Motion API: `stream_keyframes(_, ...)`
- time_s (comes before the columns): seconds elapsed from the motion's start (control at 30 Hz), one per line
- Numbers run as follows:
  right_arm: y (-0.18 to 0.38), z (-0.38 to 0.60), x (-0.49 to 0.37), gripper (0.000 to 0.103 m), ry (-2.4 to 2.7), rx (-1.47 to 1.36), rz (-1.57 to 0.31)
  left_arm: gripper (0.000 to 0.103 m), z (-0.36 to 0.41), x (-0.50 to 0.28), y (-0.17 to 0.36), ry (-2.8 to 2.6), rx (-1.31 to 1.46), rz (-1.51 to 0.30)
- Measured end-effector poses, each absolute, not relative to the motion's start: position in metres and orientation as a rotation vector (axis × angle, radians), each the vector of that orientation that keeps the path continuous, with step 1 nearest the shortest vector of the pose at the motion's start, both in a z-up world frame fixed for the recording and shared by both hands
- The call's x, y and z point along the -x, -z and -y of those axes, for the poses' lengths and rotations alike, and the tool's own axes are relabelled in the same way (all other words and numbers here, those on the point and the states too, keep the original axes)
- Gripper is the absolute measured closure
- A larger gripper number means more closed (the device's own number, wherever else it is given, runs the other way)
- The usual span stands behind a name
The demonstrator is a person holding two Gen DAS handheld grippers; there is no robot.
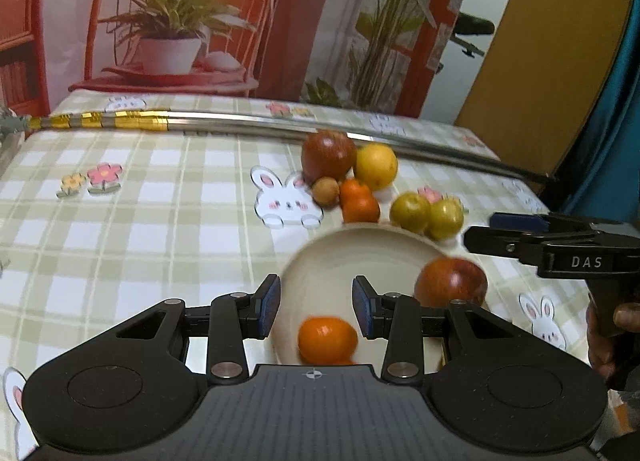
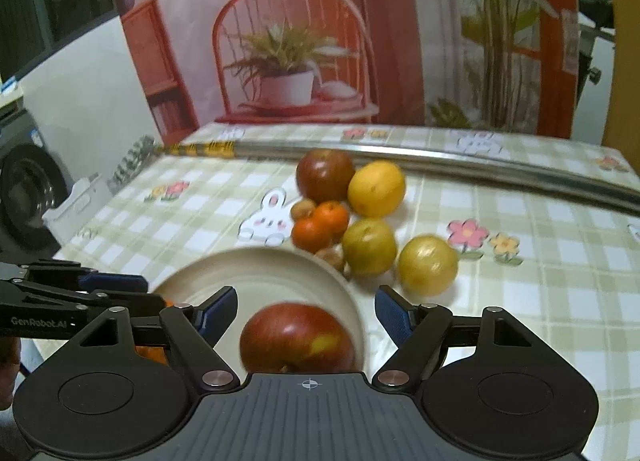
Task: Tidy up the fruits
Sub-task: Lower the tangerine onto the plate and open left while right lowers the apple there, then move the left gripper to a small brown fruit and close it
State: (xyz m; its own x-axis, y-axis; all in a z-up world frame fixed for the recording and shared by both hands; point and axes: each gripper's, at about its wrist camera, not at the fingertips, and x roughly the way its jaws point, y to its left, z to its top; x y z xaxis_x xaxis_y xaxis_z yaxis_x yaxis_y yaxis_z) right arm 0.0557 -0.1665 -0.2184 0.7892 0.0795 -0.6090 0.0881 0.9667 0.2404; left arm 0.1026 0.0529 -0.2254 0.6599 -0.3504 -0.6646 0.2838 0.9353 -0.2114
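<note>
Both of my jaws stand spread and hold nothing. The bowl [image 2: 344,285] already carries a red apple [image 2: 298,337] under my right gripper [image 2: 306,315] and an orange [image 1: 327,339] under my left gripper [image 1: 316,307]. The loose fruits lie beyond the bowl's far rim on the tabletop [image 2: 540,301]. Nearest to my right jaws is a yellow-green fruit [image 2: 427,264], ahead and to the right; nothing stands between. A metal rod [image 2: 480,165] lies behind the pile.
</note>
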Motion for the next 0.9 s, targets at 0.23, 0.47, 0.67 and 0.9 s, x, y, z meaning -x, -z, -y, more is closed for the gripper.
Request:
stream_keyframes(0.23,0.207,0.201,-0.053,0.031,0.094,-0.293,-0.606,0.062,-0.058,-0.128,0.204,0.383,0.078,-0.740)
stream_keyframes(0.47,0.206,0.232,-0.056,0.034,0.151,-0.335,-0.569,0.062,-0.038,-0.173,0.205,0.431,0.048,-0.758)
stream_keyframes(0.67,0.214,0.243,-0.063,0.037,0.163,-0.357,-0.564,0.065,-0.014,-0.211,0.234,0.444,0.016,-0.792)
stream_keyframes(0.9,0.224,0.251,-0.068,0.038,0.162,-0.378,-0.586,0.067,0.001,-0.237,0.260,0.468,0.004,-0.831)
